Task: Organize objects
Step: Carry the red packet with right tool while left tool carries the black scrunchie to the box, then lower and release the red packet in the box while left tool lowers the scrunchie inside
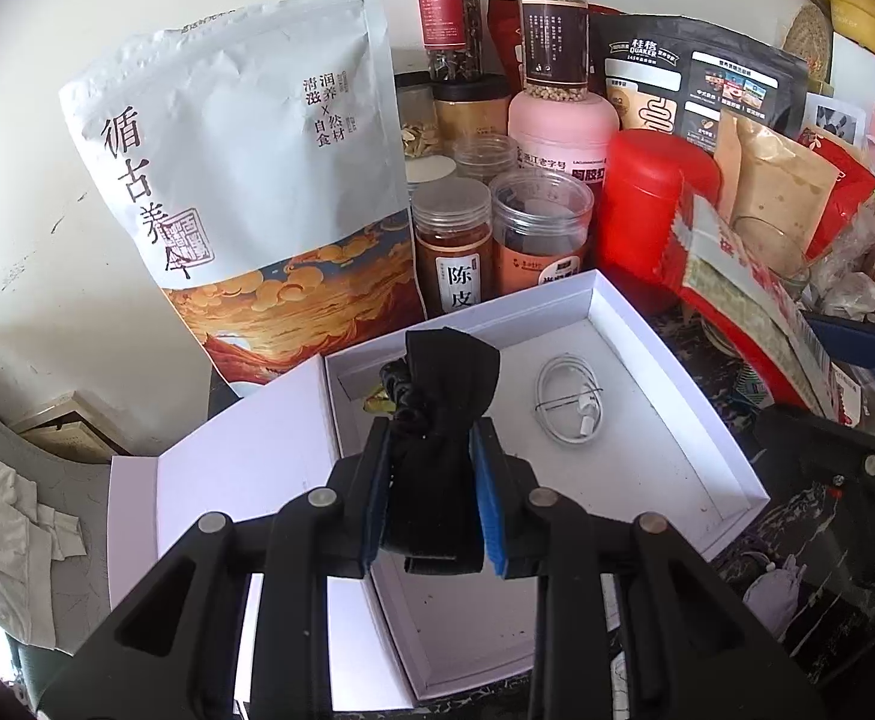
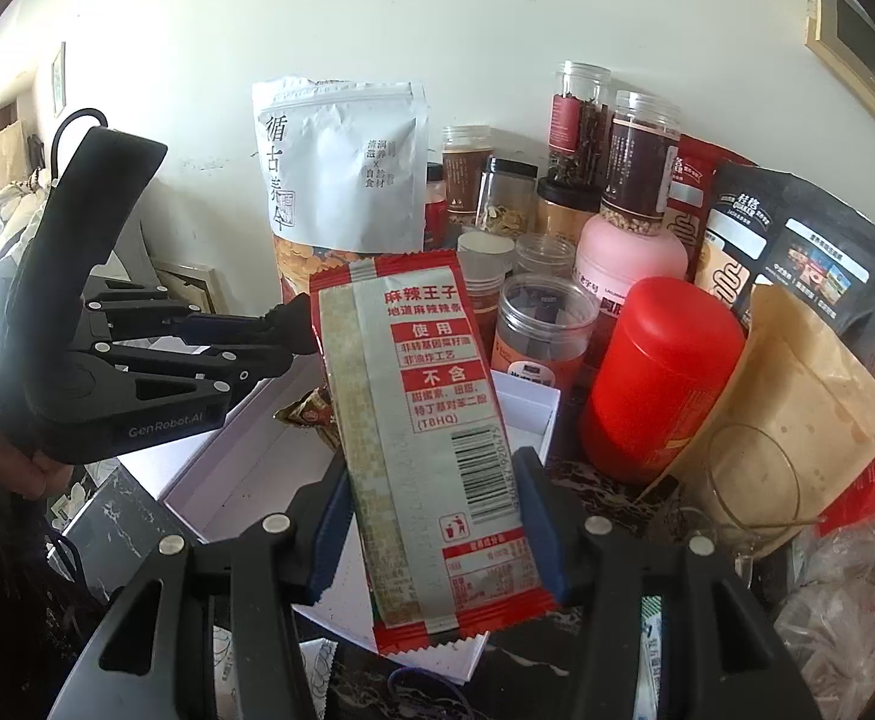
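The left tongs [image 1: 431, 480] clench a black drawstring pouch [image 1: 437, 420] over the open white box [image 1: 731, 456]; lower it beside the coiled white cable [image 1: 566, 399] before releasing. The right tongs [image 2: 431, 516] pinch an upright spicy-strip snack packet [image 2: 419, 420] above the box; keep them apart.

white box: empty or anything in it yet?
Not empty. In the left wrist view a coiled white cable lies on the floor of the open white box. The black pouch is in the left claw, above it.
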Motion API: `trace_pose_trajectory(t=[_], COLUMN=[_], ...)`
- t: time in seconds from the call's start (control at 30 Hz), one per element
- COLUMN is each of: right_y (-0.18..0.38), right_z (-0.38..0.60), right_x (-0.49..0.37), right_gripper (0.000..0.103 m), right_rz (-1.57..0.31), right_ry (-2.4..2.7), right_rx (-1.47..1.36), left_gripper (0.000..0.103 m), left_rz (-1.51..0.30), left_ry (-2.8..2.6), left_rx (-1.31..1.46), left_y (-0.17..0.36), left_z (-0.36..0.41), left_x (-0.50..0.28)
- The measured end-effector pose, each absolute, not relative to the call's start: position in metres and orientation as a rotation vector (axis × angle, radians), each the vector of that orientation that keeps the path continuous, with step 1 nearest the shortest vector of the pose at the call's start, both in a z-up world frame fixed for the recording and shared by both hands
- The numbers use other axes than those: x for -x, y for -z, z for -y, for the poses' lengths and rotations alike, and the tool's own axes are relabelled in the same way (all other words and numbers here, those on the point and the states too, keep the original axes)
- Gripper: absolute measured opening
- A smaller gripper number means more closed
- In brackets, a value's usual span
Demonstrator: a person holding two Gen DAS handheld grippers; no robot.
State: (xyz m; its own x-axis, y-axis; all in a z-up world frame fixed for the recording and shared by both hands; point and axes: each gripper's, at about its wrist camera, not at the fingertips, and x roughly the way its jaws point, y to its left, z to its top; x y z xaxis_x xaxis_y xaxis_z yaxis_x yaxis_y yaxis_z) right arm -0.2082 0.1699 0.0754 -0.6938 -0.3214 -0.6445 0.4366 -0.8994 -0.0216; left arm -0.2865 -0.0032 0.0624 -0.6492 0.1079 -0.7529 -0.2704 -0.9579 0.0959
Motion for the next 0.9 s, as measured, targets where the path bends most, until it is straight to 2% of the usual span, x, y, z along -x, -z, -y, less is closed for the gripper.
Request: trace_pose_trajectory(t=[0.5,0.9], right_y=[-0.062,-0.018], right_z=[-0.175,-0.17], right_x=[0.269,0.295], right_gripper=[0.052,0.052], right_rz=[-0.164,-0.161], right_ry=[2.569,2.517], right_rx=[-0.977,-1.114], left_gripper=[0.025,0.025], left_rz=[-0.379,-0.403], left_ry=[-2.722,-2.648], left_rx=[1.138,1.278], left_y=[-0.059,-0.018], left_z=[-0.021,-0.026], left_x=[0.345,0.371])
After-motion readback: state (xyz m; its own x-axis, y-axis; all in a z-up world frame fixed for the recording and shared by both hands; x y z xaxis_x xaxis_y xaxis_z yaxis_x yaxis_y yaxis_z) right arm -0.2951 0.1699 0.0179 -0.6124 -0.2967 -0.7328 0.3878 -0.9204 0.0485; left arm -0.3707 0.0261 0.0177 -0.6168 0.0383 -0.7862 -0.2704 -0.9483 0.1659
